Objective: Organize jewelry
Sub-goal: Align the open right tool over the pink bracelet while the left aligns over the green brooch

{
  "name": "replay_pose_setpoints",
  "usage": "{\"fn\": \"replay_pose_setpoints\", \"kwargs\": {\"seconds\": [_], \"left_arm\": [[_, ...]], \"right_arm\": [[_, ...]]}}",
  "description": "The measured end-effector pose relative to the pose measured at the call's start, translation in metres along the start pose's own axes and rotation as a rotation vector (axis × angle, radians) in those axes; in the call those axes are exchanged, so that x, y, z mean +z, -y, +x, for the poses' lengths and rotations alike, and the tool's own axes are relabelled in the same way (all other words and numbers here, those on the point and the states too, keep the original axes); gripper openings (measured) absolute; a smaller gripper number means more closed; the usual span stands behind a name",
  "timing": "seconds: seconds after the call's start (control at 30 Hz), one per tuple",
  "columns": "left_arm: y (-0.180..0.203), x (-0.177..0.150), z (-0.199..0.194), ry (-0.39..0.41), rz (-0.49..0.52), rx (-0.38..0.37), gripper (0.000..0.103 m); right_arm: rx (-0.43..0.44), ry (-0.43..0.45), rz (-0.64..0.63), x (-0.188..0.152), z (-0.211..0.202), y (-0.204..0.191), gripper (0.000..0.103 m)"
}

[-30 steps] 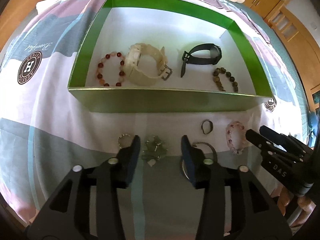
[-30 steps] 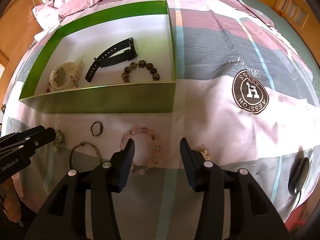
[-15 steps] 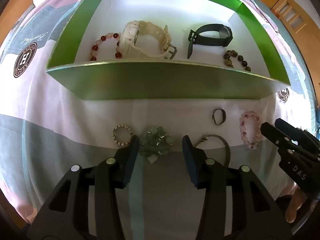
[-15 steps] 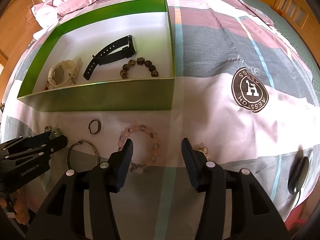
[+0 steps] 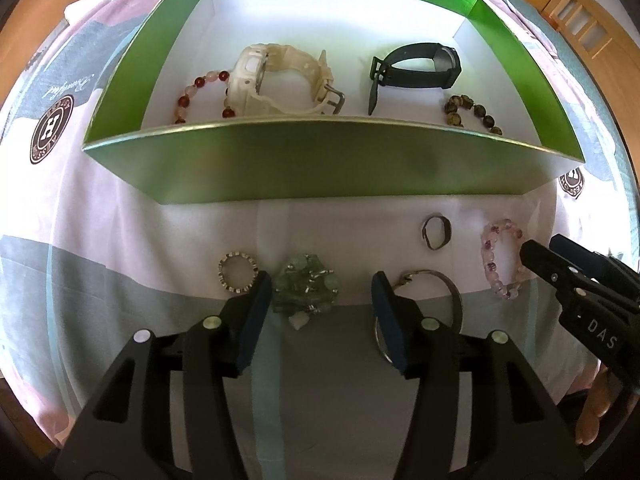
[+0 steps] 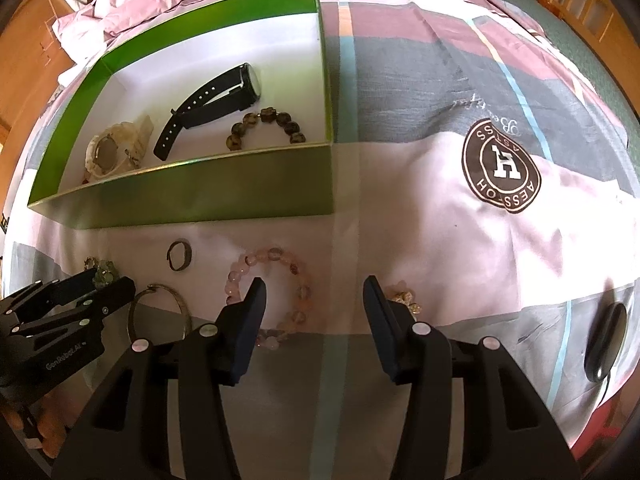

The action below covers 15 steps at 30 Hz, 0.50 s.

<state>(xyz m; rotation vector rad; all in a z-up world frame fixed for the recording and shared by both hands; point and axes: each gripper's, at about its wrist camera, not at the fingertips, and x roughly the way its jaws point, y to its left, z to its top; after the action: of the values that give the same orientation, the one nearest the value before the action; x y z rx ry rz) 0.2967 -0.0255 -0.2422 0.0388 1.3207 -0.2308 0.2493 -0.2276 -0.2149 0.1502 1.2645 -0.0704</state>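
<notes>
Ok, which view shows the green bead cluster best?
The left wrist view: the green cluster lies whole and unblocked between the open left tool. In the right wrist view only a sliver shows, behind that tool's tips at the far left edge.

The box (image 5: 320, 168) is green outside and white inside. In it are seen a white watch (image 5: 280, 80), a black watch (image 5: 416, 70), red beads (image 5: 200, 96) and brown beads (image 5: 472, 114). The bed cover (image 6: 460, 208) is patterned in pink, grey and blue, with a brown badge (image 6: 502, 168).
</notes>
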Motion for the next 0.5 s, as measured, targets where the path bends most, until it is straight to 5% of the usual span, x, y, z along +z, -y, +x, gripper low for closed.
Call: {"fn": "replay_pose_setpoints", "kwargs": {"seconds": [0.5], "left_arm": [[0.014, -0.006, 0.005, 0.007, 0.021, 0.024, 0.057]], "right_arm": [[-0.029, -0.014, -0.037, -0.002, 0.008, -0.014, 0.05]]}}
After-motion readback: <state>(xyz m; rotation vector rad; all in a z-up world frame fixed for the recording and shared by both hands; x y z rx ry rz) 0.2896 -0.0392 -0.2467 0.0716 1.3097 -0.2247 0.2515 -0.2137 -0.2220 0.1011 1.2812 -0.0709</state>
